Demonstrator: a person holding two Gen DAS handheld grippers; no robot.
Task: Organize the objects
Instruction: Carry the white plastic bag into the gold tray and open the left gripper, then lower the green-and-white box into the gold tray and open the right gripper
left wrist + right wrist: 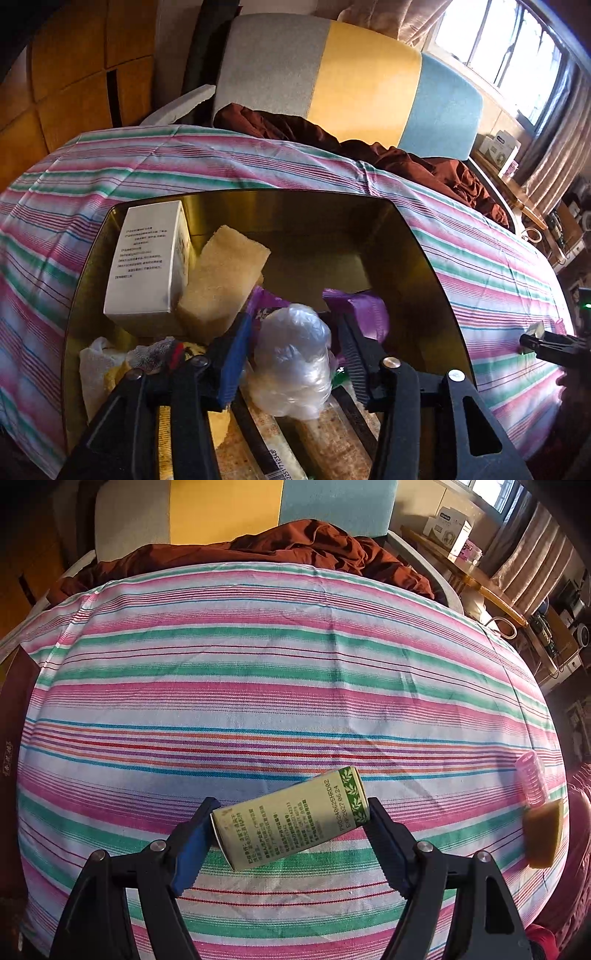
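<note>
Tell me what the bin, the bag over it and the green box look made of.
Bin: likely metal, a glossy gold wall that mirrors things. Bag: thin clear plastic, crinkled and shiny. Green box: probably printed matte card, with flat faces and crisp edges.

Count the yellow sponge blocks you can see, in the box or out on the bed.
2. One sponge leans against the white carton inside the gold box. The other sponge lies on the striped sheet beside the pink roller. More may be buried in the box.

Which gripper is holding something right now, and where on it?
Right gripper holds the green box by its two ends. Left gripper is open around a plastic bag, not gripping.
</note>
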